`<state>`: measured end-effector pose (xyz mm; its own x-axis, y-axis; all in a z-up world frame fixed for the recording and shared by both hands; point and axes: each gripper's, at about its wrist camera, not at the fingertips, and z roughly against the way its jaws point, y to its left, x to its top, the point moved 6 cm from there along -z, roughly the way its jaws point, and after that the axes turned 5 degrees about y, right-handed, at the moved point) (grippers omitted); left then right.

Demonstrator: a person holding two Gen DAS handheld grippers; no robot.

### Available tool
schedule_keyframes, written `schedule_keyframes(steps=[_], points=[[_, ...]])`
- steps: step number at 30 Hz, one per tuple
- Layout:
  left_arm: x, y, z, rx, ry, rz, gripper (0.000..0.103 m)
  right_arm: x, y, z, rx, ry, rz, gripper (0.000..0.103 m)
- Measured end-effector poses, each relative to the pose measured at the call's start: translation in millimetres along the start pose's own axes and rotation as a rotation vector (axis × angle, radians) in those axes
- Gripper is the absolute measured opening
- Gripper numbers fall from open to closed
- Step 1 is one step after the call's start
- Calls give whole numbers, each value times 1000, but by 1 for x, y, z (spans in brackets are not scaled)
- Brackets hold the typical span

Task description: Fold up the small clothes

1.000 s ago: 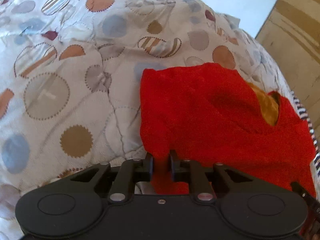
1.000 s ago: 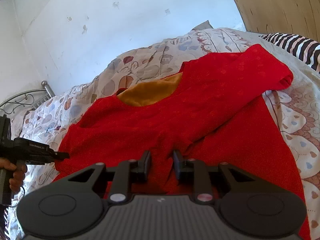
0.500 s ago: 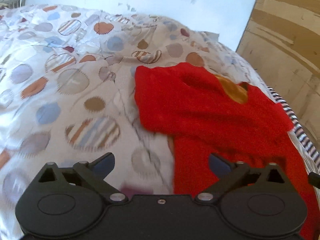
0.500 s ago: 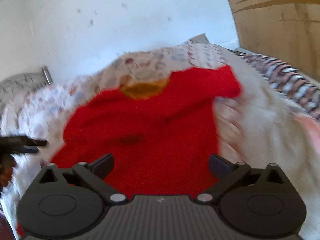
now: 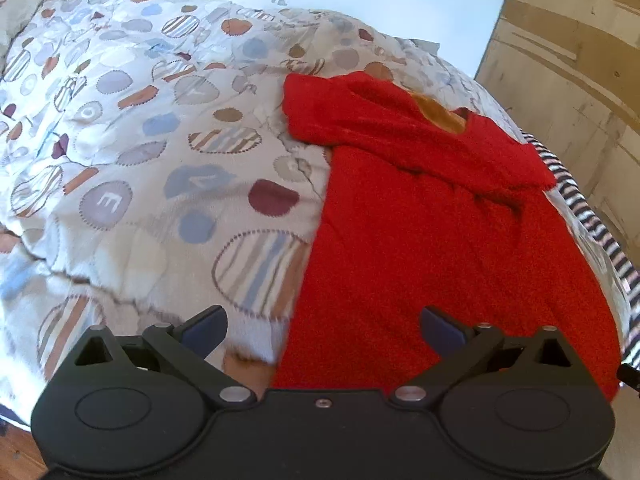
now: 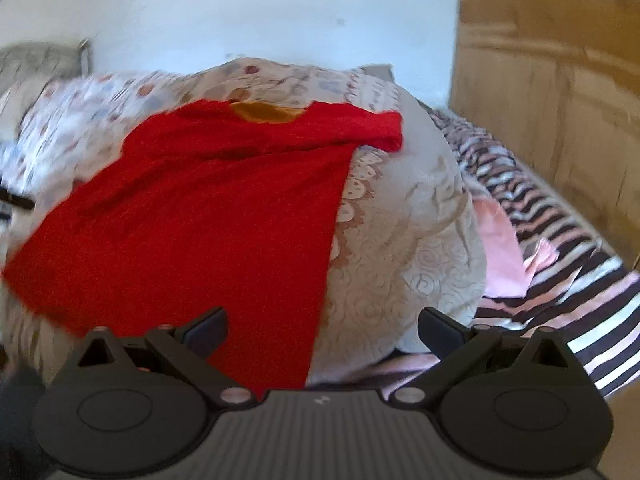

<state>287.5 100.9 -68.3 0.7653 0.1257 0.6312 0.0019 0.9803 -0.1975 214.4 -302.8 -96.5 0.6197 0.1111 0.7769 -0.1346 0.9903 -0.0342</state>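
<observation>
A small red garment (image 5: 440,232) with an orange neck lining (image 5: 438,114) lies on the patterned quilt (image 5: 160,160), both sleeves folded across its top. My left gripper (image 5: 323,326) is open and empty, above the garment's lower left edge. In the right wrist view the red garment (image 6: 208,216) lies left of centre, its neck (image 6: 264,112) at the far end. My right gripper (image 6: 322,326) is open and empty, above the garment's lower right edge.
A striped black, white and pink cloth (image 6: 560,264) lies at the bed's right side with a pink piece (image 6: 500,248) on it. A wooden panel (image 5: 568,80) stands right of the bed. A white wall (image 6: 240,12) is behind. The left gripper's tip (image 6: 16,200) shows at the left edge.
Both grippers were shut on the red garment a second ago. They have opened, let it go and pulled back toward its lower end. The sleeves now lie folded over the chest.
</observation>
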Motion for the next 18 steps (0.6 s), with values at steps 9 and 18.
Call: schedule_keyframes(steps=[9, 18], points=[[-26, -15, 25, -7, -11, -13, 102, -35, 40, 5, -63, -3, 195, 103], [-39, -23, 38, -37, -13, -9, 102, -42, 68, -25, -292, -63, 415, 103]])
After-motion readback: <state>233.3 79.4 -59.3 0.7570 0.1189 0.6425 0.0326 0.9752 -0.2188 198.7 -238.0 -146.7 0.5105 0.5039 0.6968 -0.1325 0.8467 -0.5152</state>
